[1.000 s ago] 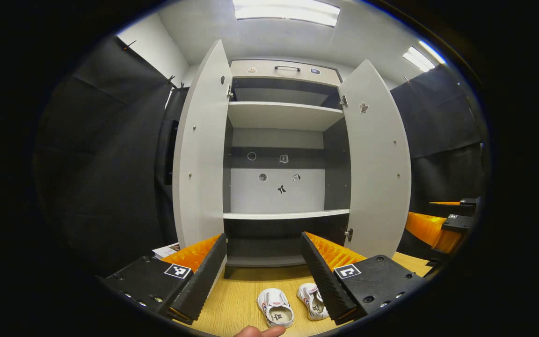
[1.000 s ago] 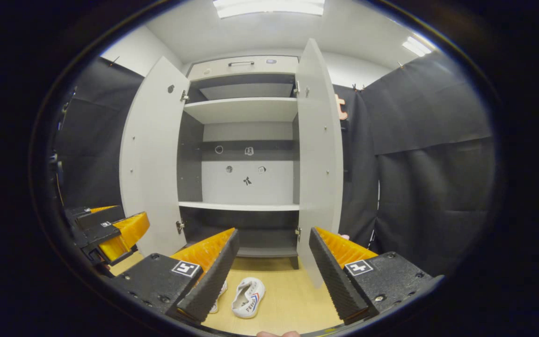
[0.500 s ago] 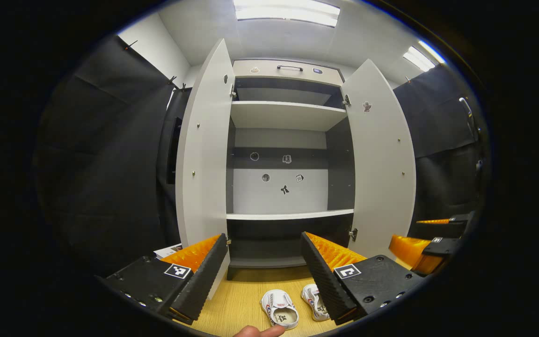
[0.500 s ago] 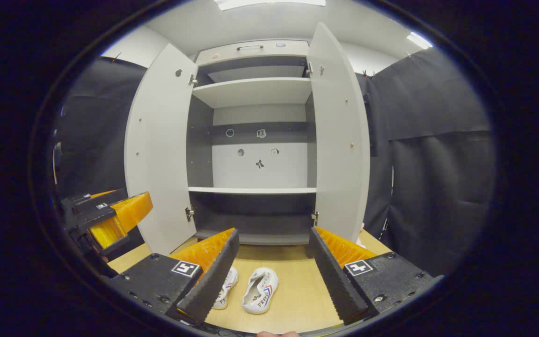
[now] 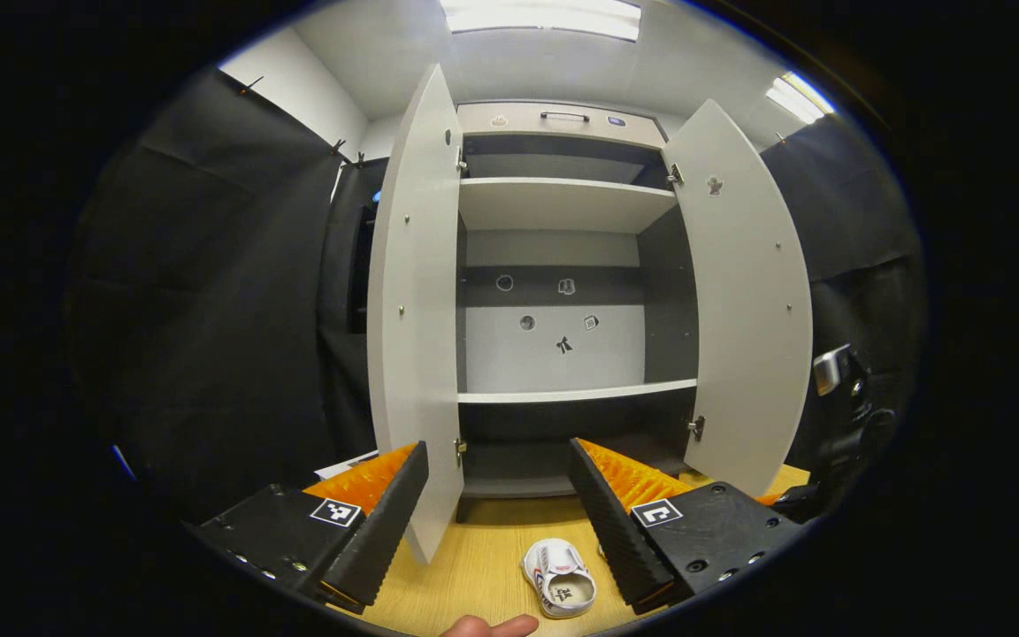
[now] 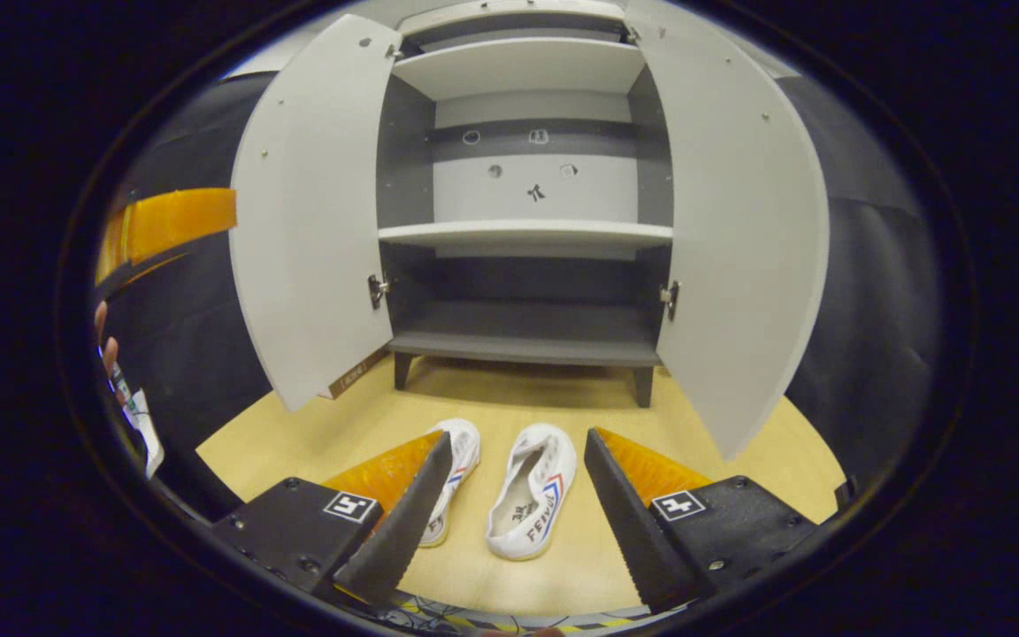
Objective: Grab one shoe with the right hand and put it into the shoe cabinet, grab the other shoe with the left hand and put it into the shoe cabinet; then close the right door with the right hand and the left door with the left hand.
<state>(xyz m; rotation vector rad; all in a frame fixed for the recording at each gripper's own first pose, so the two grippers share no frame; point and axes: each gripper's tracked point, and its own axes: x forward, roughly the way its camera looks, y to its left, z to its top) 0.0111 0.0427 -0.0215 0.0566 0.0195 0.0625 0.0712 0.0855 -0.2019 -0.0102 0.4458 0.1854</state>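
Left gripper view: left tongs (image 5: 499, 504) spread wide, grasping nothing, held above the wooden floor (image 5: 474, 566) before the shoe cabinet (image 5: 563, 265). Both doors swung open: left door (image 5: 417, 318) edge-on to the camera, right door (image 5: 748, 310) angled outward. Bare shelves inside, a few small stickers on the cabinet's back panel. One white shoe (image 5: 560, 577) on the floor just in front of the cabinet, toe toward the cabinet, lying between the fingers in the picture yet well below them. A fingertip (image 5: 492, 626) at the bottom edge, nearer the camera than the shoe.

Right gripper view: right tongs (image 6: 518, 504) likewise released, tilted down toward the floor in front of the cabinet. Pair of white shoes side by side before the cabinet's base: one shoe (image 6: 532, 491) between the fingers, untouched; the other (image 6: 452, 469) partly hidden behind the left finger. Left tongs (image 6: 169, 221) left of the cabinet's open door; grip state there not readable.
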